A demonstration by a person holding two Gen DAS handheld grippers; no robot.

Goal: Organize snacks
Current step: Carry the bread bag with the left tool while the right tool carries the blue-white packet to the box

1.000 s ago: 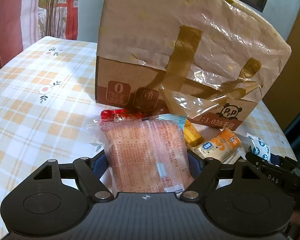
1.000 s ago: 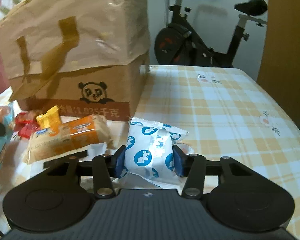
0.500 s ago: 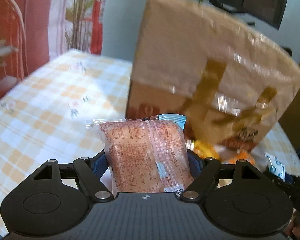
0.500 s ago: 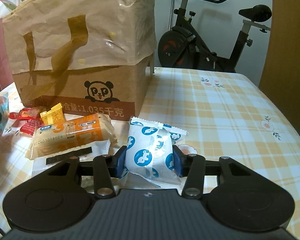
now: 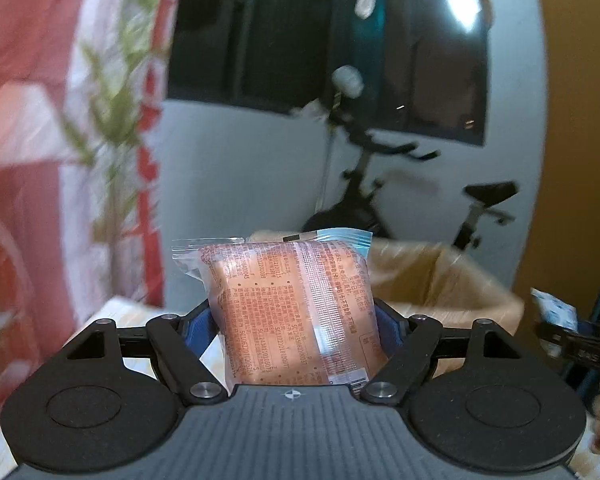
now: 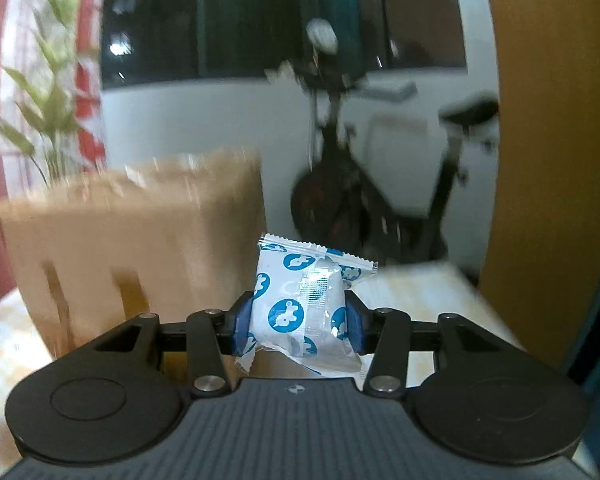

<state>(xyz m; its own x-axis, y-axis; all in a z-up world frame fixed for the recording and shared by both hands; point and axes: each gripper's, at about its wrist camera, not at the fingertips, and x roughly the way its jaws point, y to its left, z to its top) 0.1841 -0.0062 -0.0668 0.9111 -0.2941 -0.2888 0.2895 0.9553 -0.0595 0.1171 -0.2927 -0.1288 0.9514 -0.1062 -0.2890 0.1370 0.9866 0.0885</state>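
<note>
Left gripper (image 5: 296,322) clamps an orange snack pack (image 5: 296,312), held upright in front of the open brown bag (image 5: 452,280). Right gripper (image 6: 298,322) pinches a blue-and-white candy packet (image 6: 300,304) beside the bag, blurred, probably above the table (image 6: 416,292).

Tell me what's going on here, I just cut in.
A person is sorting snacks with two handheld grippers. The left gripper is clamped on an orange packet, held up in front of the open top of a brown box. The right gripper pinches a white packet with blue dots, beside the box. Neither packet is in the box yet.
</note>
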